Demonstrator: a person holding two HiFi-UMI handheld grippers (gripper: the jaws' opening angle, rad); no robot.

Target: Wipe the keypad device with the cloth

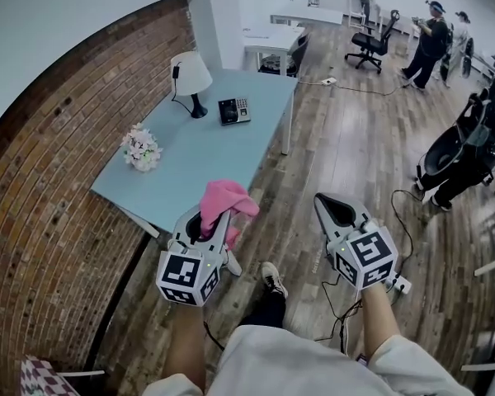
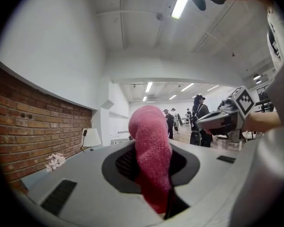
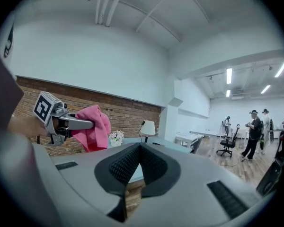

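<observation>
The keypad device (image 1: pixel 233 110), a small dark unit, sits on the light blue table (image 1: pixel 190 167) toward its far end. In the head view it is at about twelve o'clock from the person and well apart from both grippers. A white lamp (image 1: pixel 190 76) stands just beside it at its ten o'clock. A small bunch of pale flowers (image 1: pixel 141 148) lies farther down the table at its seven o'clock, near the brick wall (image 1: pixel 58 180).

The pink cloth (image 1: pixel 223 201) is pinched in the left gripper (image 1: pixel 208 223), with the jaws clamped on its middle. A rounded bulge of cloth rises past the jaw tips and a loose tail hangs at four o'clock. The right gripper (image 1: pixel 333 208) is empty, its jaws drawn narrow and all but together. It is held over the wood floor (image 1: pixel 338 139) at three o'clock of the left gripper.

Wiping has not begun, and the step in hand looks like the approach to the table. To do it well, carry the cloth toward twelve o'clock and lower it so the bulging fabric, not the hard jaw tips, meets the device. The unit looks light and may slide, so the right gripper could brace its three o'clock side. Short strokes would keep the cloth clear of the lamp's base and cord.
</observation>
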